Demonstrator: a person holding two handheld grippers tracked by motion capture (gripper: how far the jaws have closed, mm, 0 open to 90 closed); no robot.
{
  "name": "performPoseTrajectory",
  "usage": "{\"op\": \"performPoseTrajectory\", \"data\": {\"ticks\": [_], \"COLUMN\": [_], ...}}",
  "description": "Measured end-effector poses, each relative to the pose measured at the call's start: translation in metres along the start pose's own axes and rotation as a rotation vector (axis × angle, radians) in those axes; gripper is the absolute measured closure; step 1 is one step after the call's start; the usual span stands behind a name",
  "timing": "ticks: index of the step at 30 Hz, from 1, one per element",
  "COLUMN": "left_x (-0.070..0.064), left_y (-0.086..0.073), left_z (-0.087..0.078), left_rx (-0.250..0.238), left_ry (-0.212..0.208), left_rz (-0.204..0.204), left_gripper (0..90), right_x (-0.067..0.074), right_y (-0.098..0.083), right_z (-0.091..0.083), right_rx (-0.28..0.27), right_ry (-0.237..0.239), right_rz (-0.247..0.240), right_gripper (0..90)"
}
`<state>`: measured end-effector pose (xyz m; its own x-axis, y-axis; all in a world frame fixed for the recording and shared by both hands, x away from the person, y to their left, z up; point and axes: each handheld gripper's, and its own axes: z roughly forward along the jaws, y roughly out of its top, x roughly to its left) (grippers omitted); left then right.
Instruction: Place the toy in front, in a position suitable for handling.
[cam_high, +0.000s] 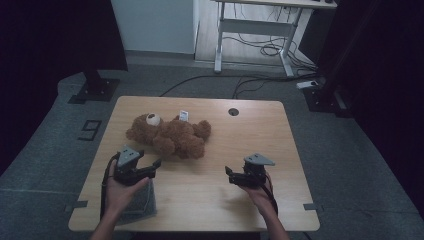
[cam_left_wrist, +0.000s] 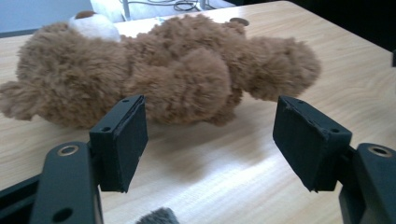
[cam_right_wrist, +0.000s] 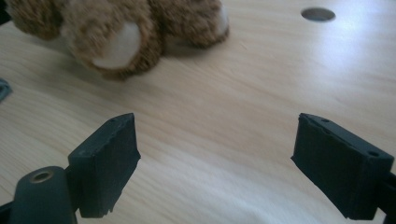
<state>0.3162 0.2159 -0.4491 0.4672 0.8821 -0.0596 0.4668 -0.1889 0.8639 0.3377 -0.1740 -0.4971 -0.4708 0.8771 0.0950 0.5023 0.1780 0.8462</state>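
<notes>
The left gripper, black with a grey three-cornered plate on top, hovers over the near-left part of the light wooden table, its 2 jaws spread wide with nothing between them. In the left gripper view those jaws point at the fluffy brown teddy bear lying just ahead, apart from it. A grey cloth-like item lies on the table under the person's left hand.

The right gripper is held over the near-right part of the table, its 2 jaws also wide apart and empty; in the right gripper view they frame bare wood, with the bear's pale-soled feet farther off.

The teddy bear lies stretched out on the left half of the table, its white muzzle turned up. A small round hole sits near the far edge of the table.
</notes>
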Motion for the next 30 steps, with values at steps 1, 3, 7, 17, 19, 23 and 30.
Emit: {"op": "performPoseTrajectory", "data": {"ticks": [1, 3, 7, 17, 19, 23, 30], "left_x": [0.003, 0.007, 0.020, 0.048, 0.054, 0.062, 0.077], "left_y": [0.001, 0.002, 0.002, 0.001, -0.001, -0.001, -0.004], "left_z": [0.003, 0.007, 0.018, 0.026, 0.027, 0.028, 0.035], "left_rx": [0.004, 0.017, 0.044, 0.051, 0.049, 0.035, 0.043], "left_ry": [0.005, 0.015, 0.046, 0.108, 0.111, 0.117, 0.132], "left_rz": [0.004, 0.005, -0.005, -0.022, -0.023, -0.019, -0.030], "left_gripper": [26.3, 25.6, 25.1, 25.0, 25.0, 25.0, 25.0], "right_x": [0.003, 0.008, 0.016, 0.042, 0.046, 0.052, 0.056], "right_y": [0.005, 0.013, 0.025, 0.042, 0.041, 0.040, 0.041], "right_z": [0.002, 0.005, 0.010, 0.028, 0.032, 0.038, 0.040], "right_rx": [-0.004, -0.004, -0.015, -0.019, -0.017, -0.015, -0.015], "right_ry": [0.004, 0.005, 0.017, 0.063, 0.071, 0.080, 0.087], "right_rz": [-0.005, -0.014, -0.027, -0.057, -0.059, -0.072, -0.080], "right_gripper": [13.6, 13.6, 13.8, 13.9, 13.9, 13.9, 13.9]}}
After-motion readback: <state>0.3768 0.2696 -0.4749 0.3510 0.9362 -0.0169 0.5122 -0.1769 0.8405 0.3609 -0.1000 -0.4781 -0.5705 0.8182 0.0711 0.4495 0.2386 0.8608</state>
